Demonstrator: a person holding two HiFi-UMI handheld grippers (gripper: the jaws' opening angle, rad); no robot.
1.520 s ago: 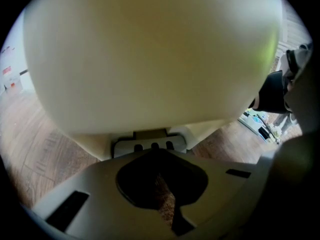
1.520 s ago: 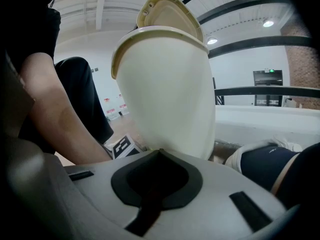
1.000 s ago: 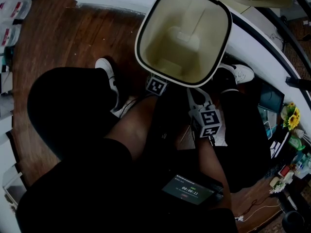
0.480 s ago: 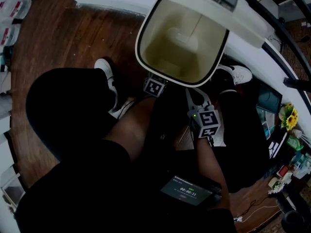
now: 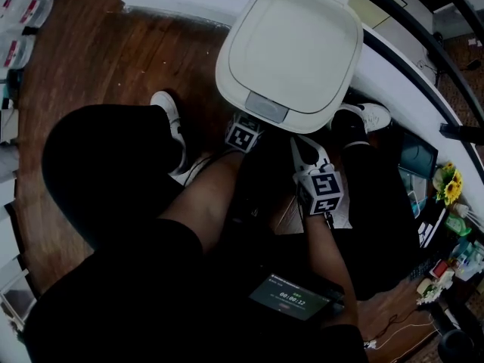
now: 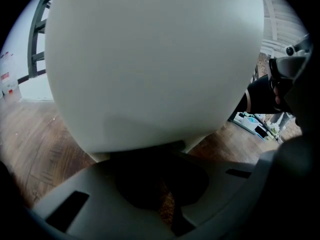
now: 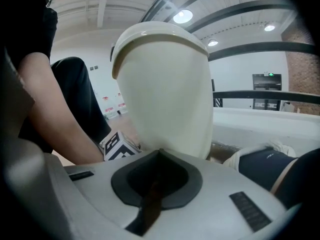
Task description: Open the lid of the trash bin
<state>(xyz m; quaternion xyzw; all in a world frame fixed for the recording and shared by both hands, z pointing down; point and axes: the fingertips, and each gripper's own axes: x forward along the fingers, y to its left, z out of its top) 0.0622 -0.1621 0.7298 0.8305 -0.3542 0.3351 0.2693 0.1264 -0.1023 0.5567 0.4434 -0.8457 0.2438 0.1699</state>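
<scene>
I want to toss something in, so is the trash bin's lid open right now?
No, in the head view the lid lies flat on top of the trash bin, covering its opening completely.

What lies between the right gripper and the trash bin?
Nothing. In the right gripper view, the trash bin rises directly beyond the right gripper, and no object shows in the short gap between them.

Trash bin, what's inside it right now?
The inside cannot be seen. The white lid sits shut on top of the trash bin, covering its whole opening. Only the lid and its grey front tab show.
</scene>
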